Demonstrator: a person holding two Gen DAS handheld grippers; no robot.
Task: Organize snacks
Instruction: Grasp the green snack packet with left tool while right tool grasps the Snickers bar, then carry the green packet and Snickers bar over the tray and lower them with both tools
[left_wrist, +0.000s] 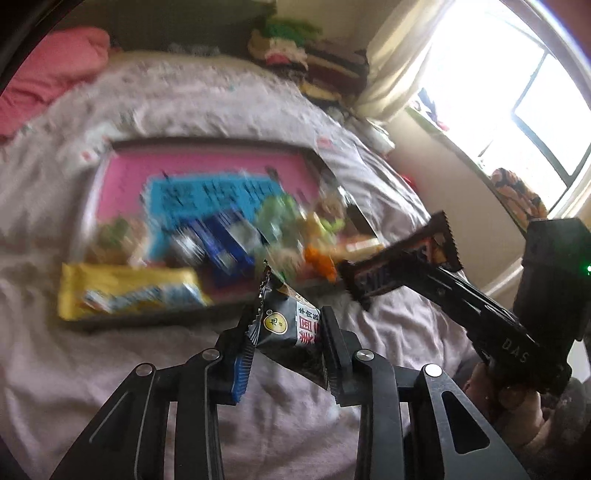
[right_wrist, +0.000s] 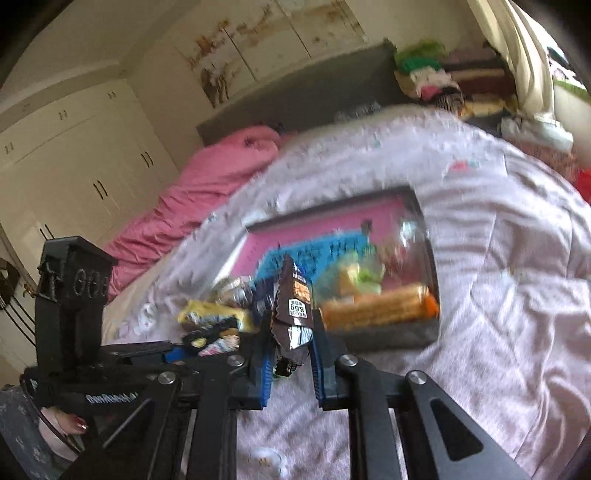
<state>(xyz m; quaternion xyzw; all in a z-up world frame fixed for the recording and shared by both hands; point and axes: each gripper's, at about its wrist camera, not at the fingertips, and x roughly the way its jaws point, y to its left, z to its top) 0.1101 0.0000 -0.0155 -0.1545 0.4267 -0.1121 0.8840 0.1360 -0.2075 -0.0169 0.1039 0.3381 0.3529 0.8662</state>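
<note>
Left tool (left_wrist: 286, 343) pinches black snack packet (left_wrist: 291, 332); right tool (right_wrist: 293, 345) clamps brown chocolate bar (right_wrist: 291, 314). Both held clear above bed (left_wrist: 92, 369), probably for sorting. Tray (left_wrist: 122, 147) beyond, blurred, holds remaining snacks, yellow packet (left_wrist: 129, 291) over near rim.

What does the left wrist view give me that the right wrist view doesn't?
Left wrist only: the window, and the dark snack packet clamped in the left gripper.

Right wrist only: the white wardrobe, and the printed back of the brown bar clamped in the right gripper.

Both: the tray of snacks on the bed, yellow packet at its near edge.
</note>
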